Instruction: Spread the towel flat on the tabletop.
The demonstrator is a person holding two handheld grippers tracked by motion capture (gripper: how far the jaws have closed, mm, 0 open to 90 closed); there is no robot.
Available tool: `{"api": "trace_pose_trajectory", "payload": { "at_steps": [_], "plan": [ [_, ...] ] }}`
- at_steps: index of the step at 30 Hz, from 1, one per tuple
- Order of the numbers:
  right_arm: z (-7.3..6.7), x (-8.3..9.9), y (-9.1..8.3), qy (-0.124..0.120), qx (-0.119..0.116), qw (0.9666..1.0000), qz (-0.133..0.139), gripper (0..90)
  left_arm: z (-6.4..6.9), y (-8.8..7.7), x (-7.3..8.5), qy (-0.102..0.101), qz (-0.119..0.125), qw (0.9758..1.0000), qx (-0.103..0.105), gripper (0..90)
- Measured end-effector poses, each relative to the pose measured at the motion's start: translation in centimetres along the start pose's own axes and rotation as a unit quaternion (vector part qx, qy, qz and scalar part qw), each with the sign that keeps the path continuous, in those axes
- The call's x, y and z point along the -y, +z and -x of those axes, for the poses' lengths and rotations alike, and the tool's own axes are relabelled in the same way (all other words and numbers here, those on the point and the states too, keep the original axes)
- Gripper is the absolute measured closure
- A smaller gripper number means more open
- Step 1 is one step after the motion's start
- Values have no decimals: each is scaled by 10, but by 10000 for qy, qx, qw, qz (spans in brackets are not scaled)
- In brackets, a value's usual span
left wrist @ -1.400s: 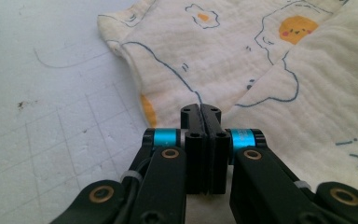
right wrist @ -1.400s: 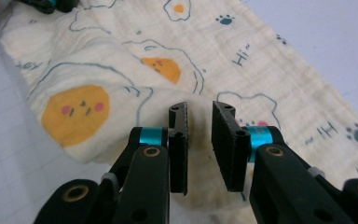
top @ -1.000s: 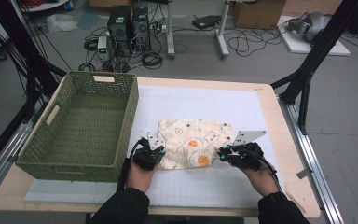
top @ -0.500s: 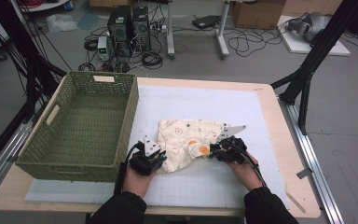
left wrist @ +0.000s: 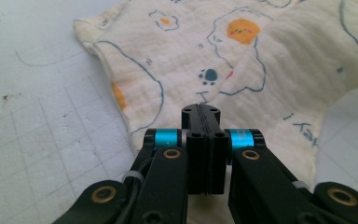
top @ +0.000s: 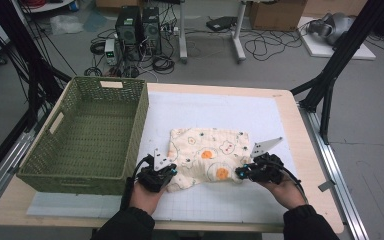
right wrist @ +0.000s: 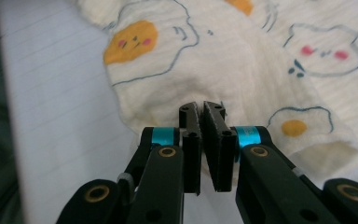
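My left gripper [top: 169,172] has just closed, its jaws clamped on the near left edge of the cloth [top: 207,156], at about seven o'clock on it. My right gripper [top: 241,173] has just closed too, jaws pinching the near right edge at about four o'clock. The cloth lies rumpled on the white mat [top: 215,112], with the green basket [top: 87,135] at its nine o'clock.

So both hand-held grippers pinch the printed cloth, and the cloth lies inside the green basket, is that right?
Not quite. The printed cloth lies on the white mat, beside the green basket, as the high view shows. Both the left hand-held gripper and the right hand-held gripper do pinch it.
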State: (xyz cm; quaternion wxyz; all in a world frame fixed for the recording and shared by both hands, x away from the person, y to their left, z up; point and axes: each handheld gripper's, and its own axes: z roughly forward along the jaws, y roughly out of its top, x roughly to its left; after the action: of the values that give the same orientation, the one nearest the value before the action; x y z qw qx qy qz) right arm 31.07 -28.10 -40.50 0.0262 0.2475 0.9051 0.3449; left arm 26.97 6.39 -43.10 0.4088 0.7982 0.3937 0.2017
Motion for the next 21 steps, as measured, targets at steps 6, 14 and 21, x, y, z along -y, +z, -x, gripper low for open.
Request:
{"api": "trace_pose_trajectory", "payload": {
  "at_steps": [6, 14, 21],
  "plan": [
    [-12, 6, -27, -54, -20, 10000, -42, 760, 7, -11, -2, 13, 111, 9999, 128, 840],
    [-12, 21, 0, -82, -122, 9999, -71, 694, 2, -6, 7, 0, -126, 9998, 164, 734],
    [-11, 22, 19, -104, 40, 9999, -80, 755, 4, 10, 12, 114, -319, 9992, 219, 875]
  ]
}}
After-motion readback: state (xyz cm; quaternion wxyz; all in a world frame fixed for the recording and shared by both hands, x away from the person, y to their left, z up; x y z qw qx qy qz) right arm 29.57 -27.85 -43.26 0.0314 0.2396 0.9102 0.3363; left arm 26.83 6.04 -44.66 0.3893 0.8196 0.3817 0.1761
